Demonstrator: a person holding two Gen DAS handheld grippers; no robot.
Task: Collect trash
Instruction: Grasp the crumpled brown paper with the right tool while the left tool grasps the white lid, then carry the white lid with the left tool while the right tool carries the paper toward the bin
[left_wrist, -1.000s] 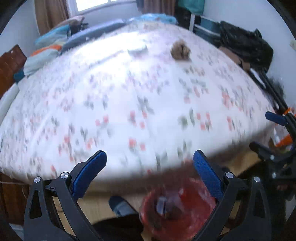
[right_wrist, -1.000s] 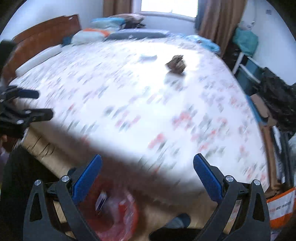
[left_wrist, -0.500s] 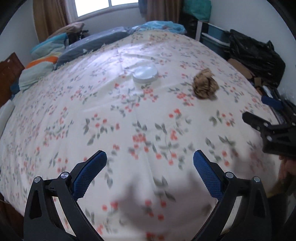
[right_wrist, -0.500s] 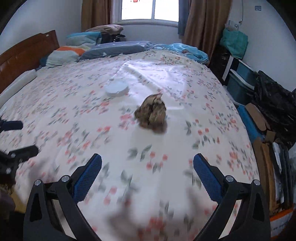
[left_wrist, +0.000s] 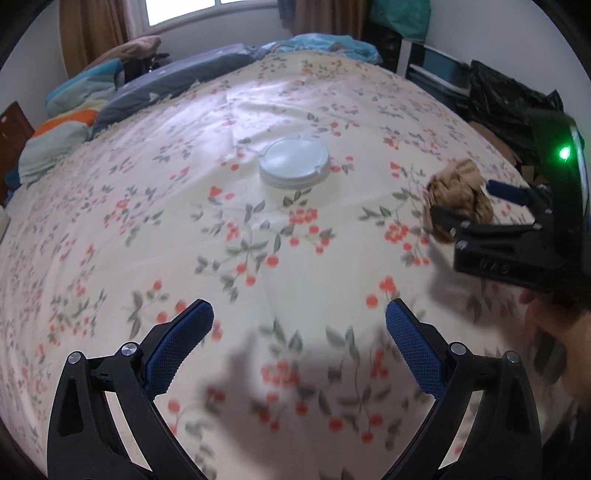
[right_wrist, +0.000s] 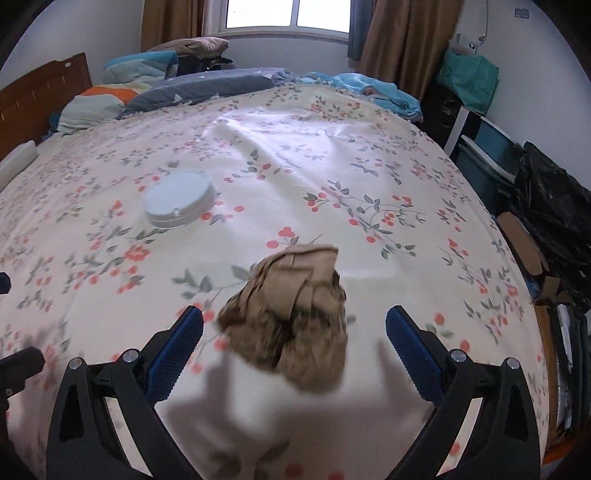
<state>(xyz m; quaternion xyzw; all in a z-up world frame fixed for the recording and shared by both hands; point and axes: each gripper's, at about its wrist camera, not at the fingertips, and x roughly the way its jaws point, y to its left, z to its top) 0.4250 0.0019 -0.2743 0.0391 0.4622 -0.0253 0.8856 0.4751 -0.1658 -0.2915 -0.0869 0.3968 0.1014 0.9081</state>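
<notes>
A crumpled brown paper wad (right_wrist: 291, 317) lies on the floral bedspread (right_wrist: 369, 177), toward the bed's right edge and nearer its foot than its head. The right gripper (right_wrist: 294, 334) has its jaws spread wide, one blue pad on each side of the wad, neither pad touching it; the left wrist view shows the same gripper (left_wrist: 476, 203) reaching in from the right edge with the wad (left_wrist: 460, 195) between its fingers and a green light on its body. A hand (left_wrist: 561, 339) holds it from below. The left gripper (left_wrist: 297, 330) is also wide open and holds nothing, over bare bedspread near the foot of the bed. A round white lid (left_wrist: 294, 162) sits flat near the middle of the bed, well apart from the wad and to its left. Pillows (right_wrist: 99, 103) and folded bedding are piled along the head edge, by the wooden headboard (right_wrist: 40, 92). A black bag (right_wrist: 554, 206) and cardboard lie on the floor past the right edge.
</notes>
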